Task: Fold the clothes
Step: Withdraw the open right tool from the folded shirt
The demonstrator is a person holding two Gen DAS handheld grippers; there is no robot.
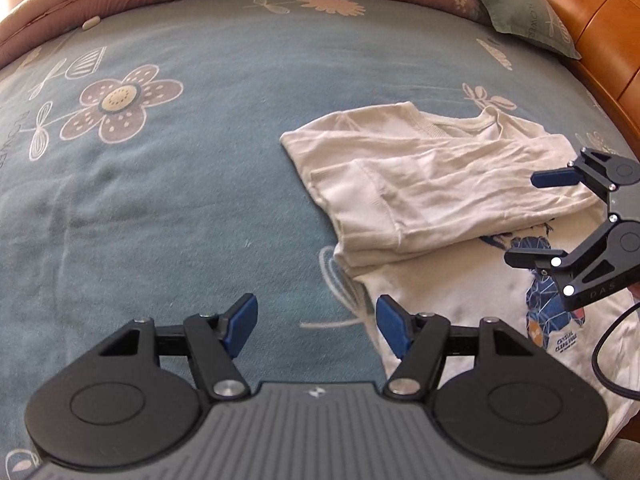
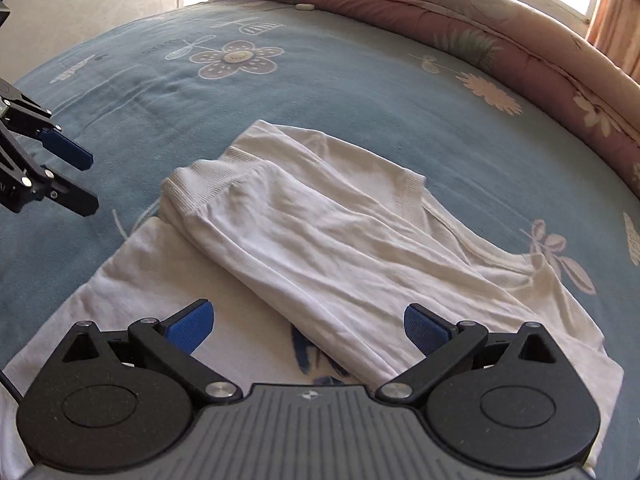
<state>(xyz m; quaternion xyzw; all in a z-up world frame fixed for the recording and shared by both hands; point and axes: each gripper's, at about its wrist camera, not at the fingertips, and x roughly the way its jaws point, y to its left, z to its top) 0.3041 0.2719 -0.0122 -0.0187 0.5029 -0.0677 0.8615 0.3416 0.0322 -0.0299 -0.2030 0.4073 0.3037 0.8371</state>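
A white T-shirt (image 1: 432, 184) with a blue print (image 1: 548, 304) lies on the blue flowered bedspread (image 1: 180, 200), its upper half folded across the lower part in a crumpled band (image 2: 340, 248). My left gripper (image 1: 316, 328) is open above the bedspread just left of the shirt's edge, nothing between its blue pads. My right gripper (image 2: 306, 328) is open over the shirt's near part, its pads either side of the folded band's end without pressing it. The right gripper (image 1: 532, 216) shows at the right edge of the left wrist view, and the left gripper (image 2: 86, 182) at the left of the right wrist view.
A pink flowered quilt (image 2: 500, 40) is bunched along the far side of the bed. A green pillow (image 1: 528, 16) lies by the orange wooden headboard (image 1: 600, 32). A black cable (image 1: 604, 356) hangs from the right gripper. A small white object (image 2: 305, 7) sits by the quilt.
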